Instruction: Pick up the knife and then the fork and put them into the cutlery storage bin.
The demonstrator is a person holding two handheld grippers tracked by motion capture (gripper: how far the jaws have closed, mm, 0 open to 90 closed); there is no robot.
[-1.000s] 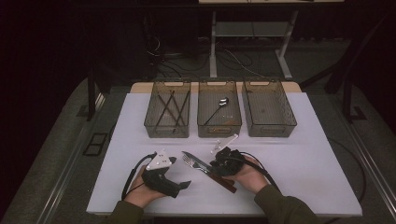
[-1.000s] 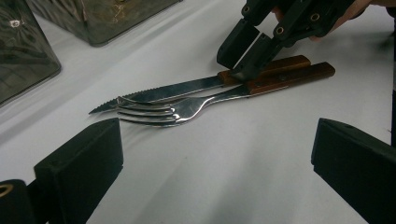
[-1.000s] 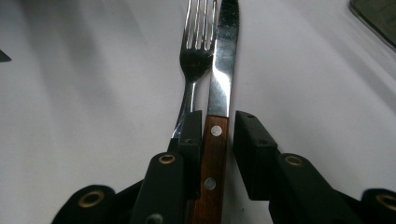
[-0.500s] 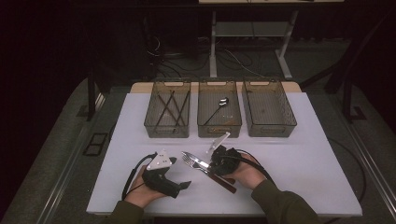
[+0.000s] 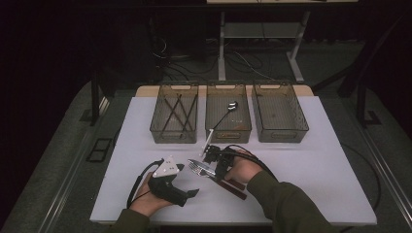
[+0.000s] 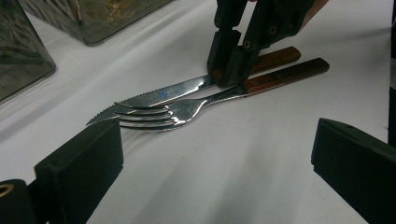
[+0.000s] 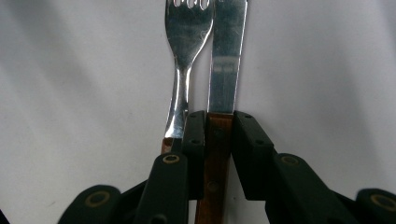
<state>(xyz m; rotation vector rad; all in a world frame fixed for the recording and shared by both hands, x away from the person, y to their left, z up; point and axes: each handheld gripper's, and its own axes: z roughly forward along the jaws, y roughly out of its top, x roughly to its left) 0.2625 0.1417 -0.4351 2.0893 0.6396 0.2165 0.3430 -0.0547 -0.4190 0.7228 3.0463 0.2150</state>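
White table (image 5: 311, 170) under both claws, dark room all around. Right claw (image 7: 219, 135) clamped on the wooden handle of the knife (image 7: 226, 56), right where wood meets blade. Fork (image 7: 184, 51) lying just beside the knife, outside the claw's left finger, tines pointing away. Left claw (image 6: 215, 163) wide apart, holding nothing, with fork and knife tips just ahead of it. Three bins (image 5: 174, 131) farther off, beyond both claws.

Right gripper (image 7: 219, 135) clamped, left gripper (image 6: 215, 172) agape
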